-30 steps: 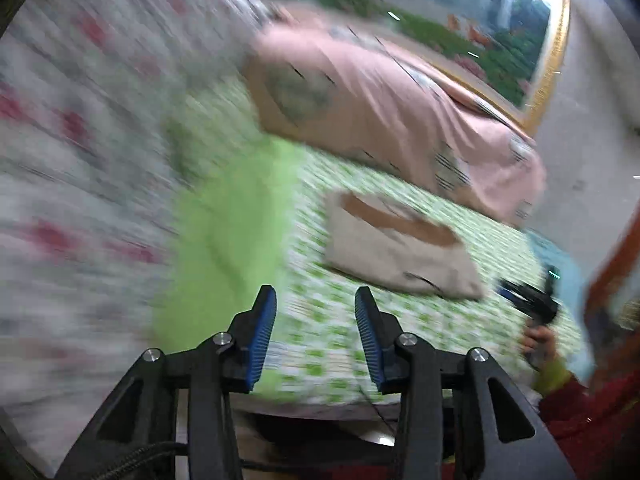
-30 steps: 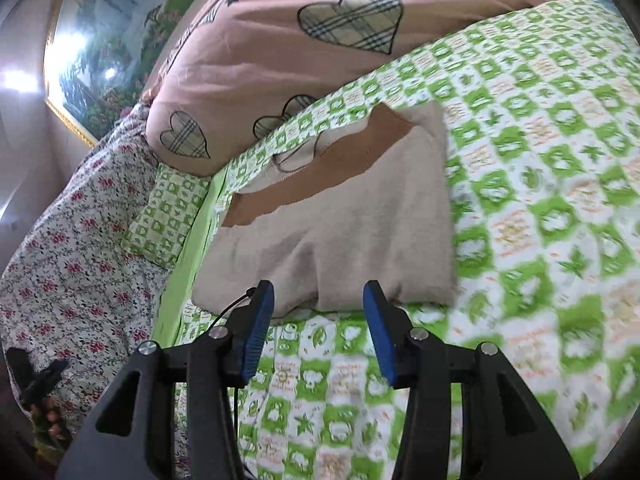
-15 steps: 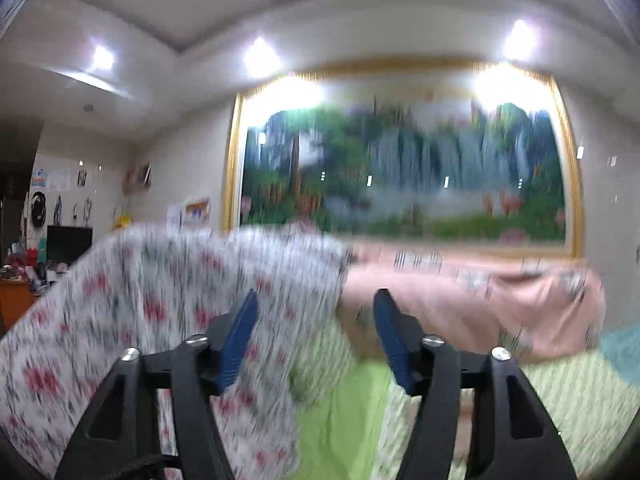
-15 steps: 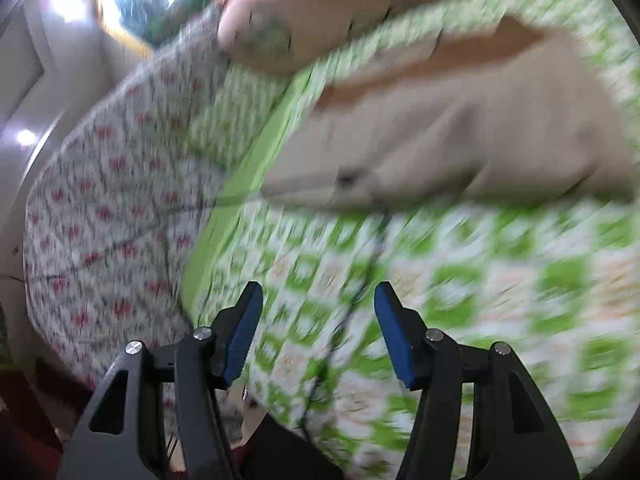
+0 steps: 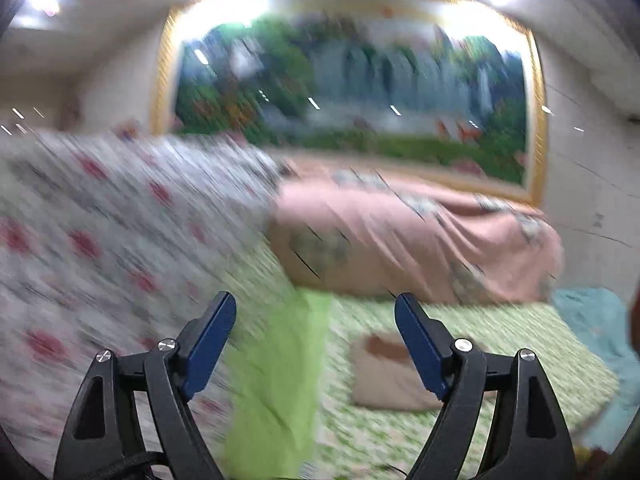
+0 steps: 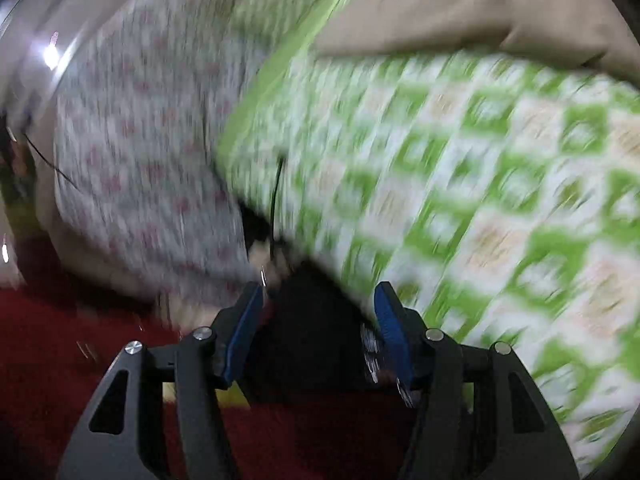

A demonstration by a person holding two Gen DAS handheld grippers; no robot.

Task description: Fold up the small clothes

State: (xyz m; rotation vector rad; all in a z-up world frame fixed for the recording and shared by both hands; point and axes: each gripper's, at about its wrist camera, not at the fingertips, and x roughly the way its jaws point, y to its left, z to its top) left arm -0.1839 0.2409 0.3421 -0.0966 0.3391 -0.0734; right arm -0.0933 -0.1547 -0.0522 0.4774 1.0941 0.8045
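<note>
Lying folded on the bed [image 5: 460, 320], the beige garment [image 5: 394, 384] looks soft, best pinched at an edge; left claw [image 5: 316, 342] opening, right claw [image 6: 318, 328] spread, both empty.

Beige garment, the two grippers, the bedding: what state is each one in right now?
Beige garment: folded flat, lying on the green checked sheet, untouched.
Left gripper: jaws opening, nothing between them.
Right gripper: open, holding nothing.
Pink quilt: heaped at the head of the bed.
Floral blanket: bunched beside the sheet.
</note>
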